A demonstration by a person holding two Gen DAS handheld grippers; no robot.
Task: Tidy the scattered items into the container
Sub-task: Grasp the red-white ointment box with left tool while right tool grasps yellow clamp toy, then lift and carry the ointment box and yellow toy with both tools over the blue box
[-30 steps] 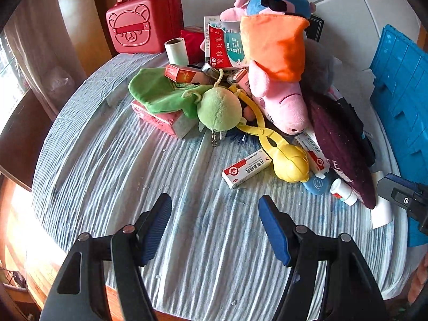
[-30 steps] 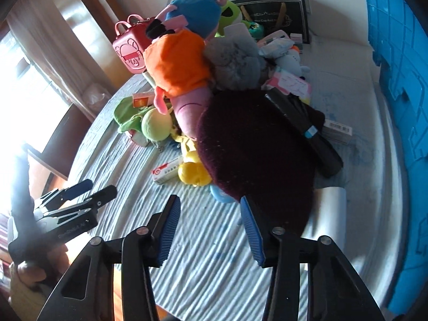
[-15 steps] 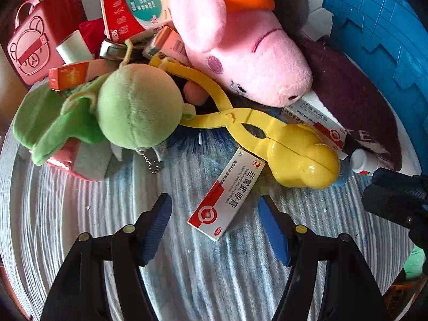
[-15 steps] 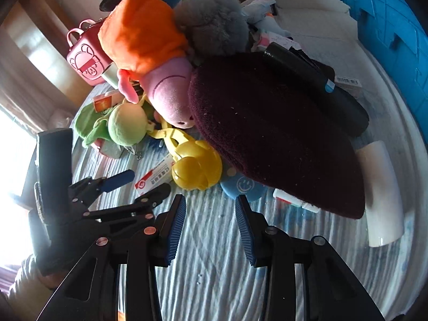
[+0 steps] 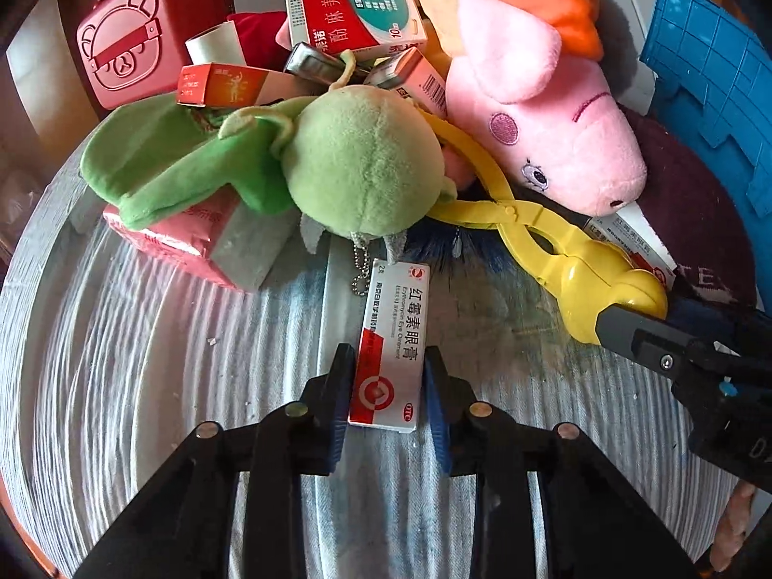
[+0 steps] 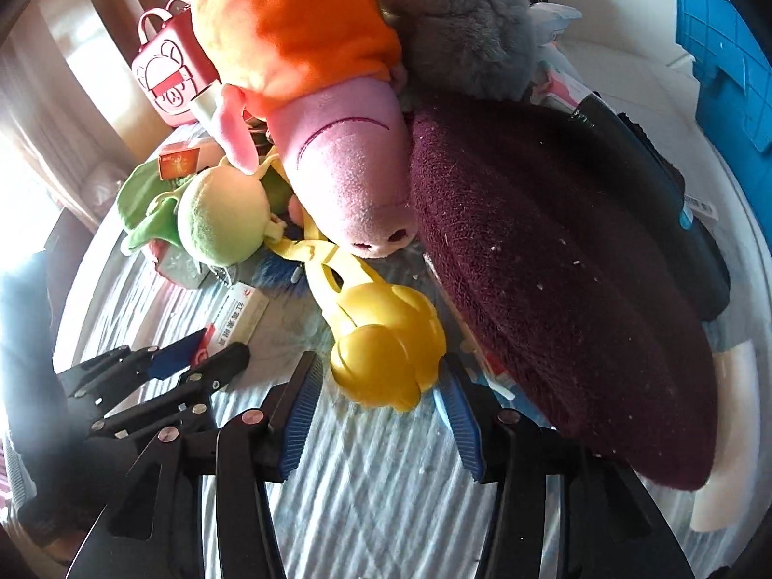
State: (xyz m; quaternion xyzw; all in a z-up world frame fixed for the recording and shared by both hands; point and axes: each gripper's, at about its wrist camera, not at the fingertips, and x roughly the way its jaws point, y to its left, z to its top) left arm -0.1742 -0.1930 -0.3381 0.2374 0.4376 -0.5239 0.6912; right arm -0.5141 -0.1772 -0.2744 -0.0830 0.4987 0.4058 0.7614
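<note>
While my left gripper (image 5: 388,388) has its two blue pads pressed against the sides of a red-and-white ointment box (image 5: 393,345), pinching its near end, my right gripper (image 6: 379,398) stands spread wide, one pad on each side of the round head of a yellow plastic clamp toy (image 6: 386,362), not visibly touching it. Both sit over a round surface (image 5: 144,362) covered in a pale, ridged cloth, with a wooden edge and bright curtained window off to the left. Outward from the box I count one green plush (image 5: 357,169) just beyond its far end, one pink pig plush (image 5: 545,135) with an orange top, one red bear-face case (image 5: 140,34) at the back, and three more medicine boxes in the pile: a large red-and-teal one (image 5: 352,5), a slim orange one (image 5: 222,84) and a pink one (image 5: 183,236) under the green plush. One blue crate (image 5: 714,96), the container, stands at the right edge. Only the right wrist view shows the full spread of the dark maroon fabric piece (image 6: 555,265), a grey fluffy plush (image 6: 458,24) behind it, and my left gripper from the side; only the left wrist view shows the printing on the boxes.
</note>
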